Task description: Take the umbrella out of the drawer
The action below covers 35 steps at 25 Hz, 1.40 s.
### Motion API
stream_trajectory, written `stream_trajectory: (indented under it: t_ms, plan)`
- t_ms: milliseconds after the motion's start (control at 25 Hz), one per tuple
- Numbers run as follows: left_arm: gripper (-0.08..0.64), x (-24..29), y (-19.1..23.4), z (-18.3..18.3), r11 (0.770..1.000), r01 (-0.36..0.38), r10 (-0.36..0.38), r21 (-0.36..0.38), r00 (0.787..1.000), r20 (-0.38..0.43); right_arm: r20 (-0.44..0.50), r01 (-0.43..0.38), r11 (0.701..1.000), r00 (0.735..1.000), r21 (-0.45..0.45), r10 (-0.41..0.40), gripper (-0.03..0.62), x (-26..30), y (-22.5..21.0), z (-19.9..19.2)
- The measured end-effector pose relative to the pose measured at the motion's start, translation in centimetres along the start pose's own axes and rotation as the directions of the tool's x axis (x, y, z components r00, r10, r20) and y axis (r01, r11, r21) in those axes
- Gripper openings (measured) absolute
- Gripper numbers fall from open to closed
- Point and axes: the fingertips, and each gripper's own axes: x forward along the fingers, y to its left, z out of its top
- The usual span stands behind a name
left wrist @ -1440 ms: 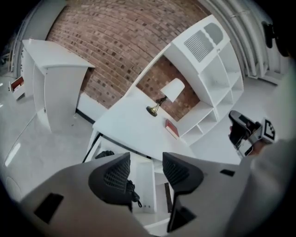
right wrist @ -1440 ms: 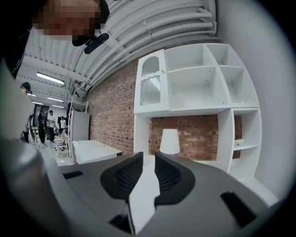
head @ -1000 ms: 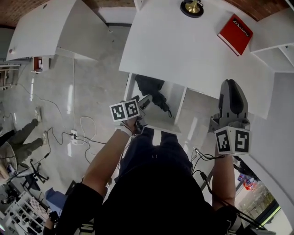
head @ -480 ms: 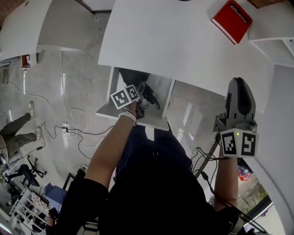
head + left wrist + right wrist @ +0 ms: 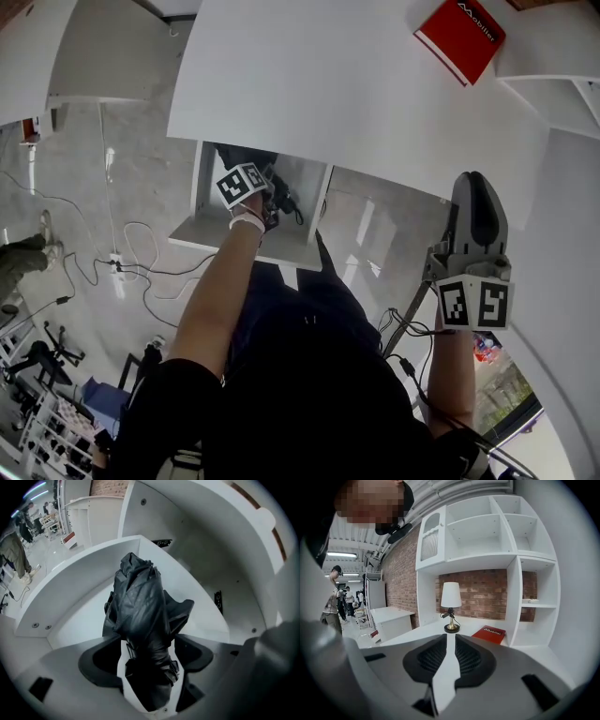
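A black folded umbrella (image 5: 140, 606) lies in the open white drawer (image 5: 70, 588) under the desk. My left gripper (image 5: 146, 639) points steeply down into the drawer. Its jaws have just been opening and stand wide on either side of the umbrella, and the pads do not press on it. From the head view, the left gripper (image 5: 270, 200) is down inside the drawer (image 5: 200, 192), over the umbrella (image 5: 242, 155). My right gripper (image 5: 473, 183) hovers over the desk's near edge at the right. In its own view the right gripper (image 5: 451, 637) is shut down to a thin slit, with nothing in it.
On the white desk top (image 5: 356, 94) lies a red book (image 5: 459, 37), near a lamp (image 5: 451, 604). White shelves (image 5: 487, 531) rise behind the desk. Cables (image 5: 141, 272) trail over the floor at the left. People (image 5: 335, 597) stand far off at the left.
My left gripper has gone down into the drawer and now straddles the umbrella. The right gripper has sunk a little beside the desk edge.
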Motion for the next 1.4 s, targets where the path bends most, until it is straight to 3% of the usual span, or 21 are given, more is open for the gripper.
stream_trajectory:
  t_ms: [120,520,760,920,1160,1400]
  plan:
    - [0.330,1.0,0.6,0.0,0.999,-0.034,0.034,0.010,0.999,-0.006,-0.016,-0.003,1.000,1.000,-0.021,0.003,0.052,0.0,-0.2,-0.5]
    - [0.331,2.8,0.2,0.5,0.998,0.003,-0.001,0.062,1.000,-0.030,-0.067,-0.016,0.999,0.998,-0.034,0.014,0.044,-0.3,0.9,-2.5]
    - [0.306,2.7,0.0,0.6,0.998,0.023,-0.022,0.053,0.999,-0.034,-0.103,-0.032,0.999,0.994,-0.041,0.027,0.035,-0.9,2.0,-3.4]
    - [0.278,2.1,0.5,0.6,1.000,0.027,-0.027,-0.003,0.999,-0.031,-0.087,-0.021,0.999,0.996,-0.037,0.018,0.031,-1.1,2.3,-2.6]
    - [0.273,-0.6,0.9,0.1,0.991,0.116,-0.118,-0.069,0.993,-0.026,-0.064,-0.011,0.999,0.998,-0.030,0.009,0.024,-1.7,2.9,-1.9]
    - [0.273,-5.0,-1.0,-0.3,0.958,0.247,-0.247,-0.144,0.969,0.014,-0.008,-0.039,0.999,0.999,-0.027,0.039,0.021,-1.4,5.8,0.5]
